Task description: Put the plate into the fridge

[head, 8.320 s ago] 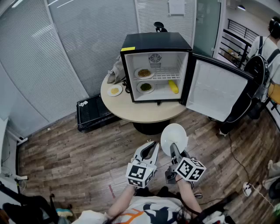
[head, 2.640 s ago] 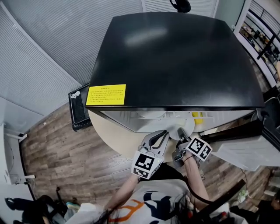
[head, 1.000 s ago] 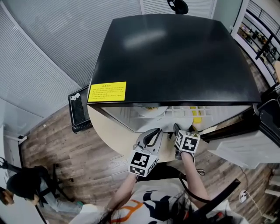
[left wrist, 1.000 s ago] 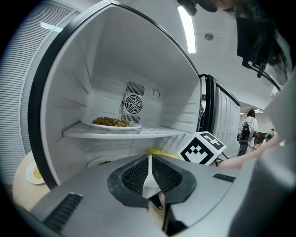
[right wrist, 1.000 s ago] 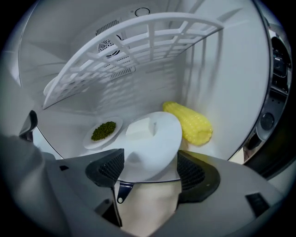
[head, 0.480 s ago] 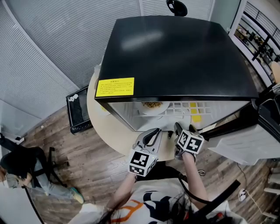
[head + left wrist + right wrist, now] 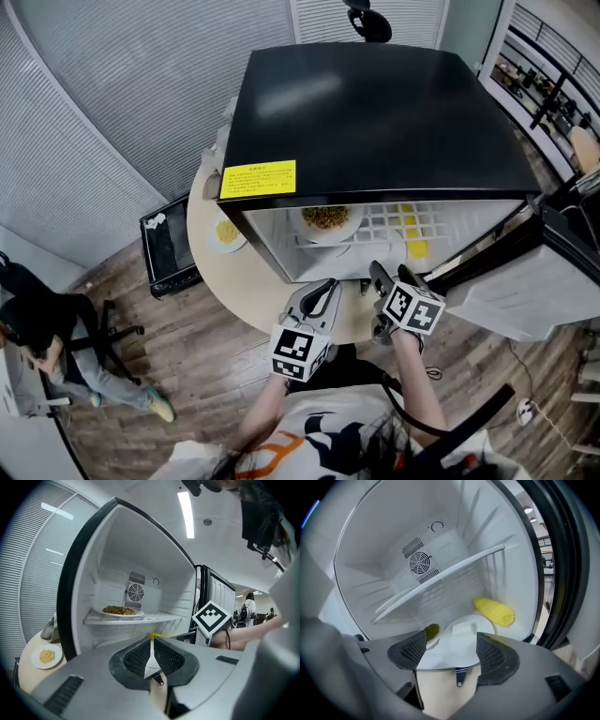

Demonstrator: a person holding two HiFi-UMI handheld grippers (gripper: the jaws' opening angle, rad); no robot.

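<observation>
In the right gripper view a white plate with a white block on it lies on the floor of the open fridge. It sits beside a small plate of green food and a corn cob. My right gripper is open, its jaws wide apart just in front of the plate and touching nothing. In the head view it is at the fridge mouth, and the white plate is hidden there. My left gripper is shut and empty, hovering over the table edge outside the fridge.
A plate of noodles sits on the wire shelf. The fridge door hangs open on the right. A small plate of yellow food lies on the round table. A seated person is at far left.
My right gripper carried the white plate to the fridge, let it go on the fridge floor and drew back a little. The left gripper stayed shut. A person came in at the left.
</observation>
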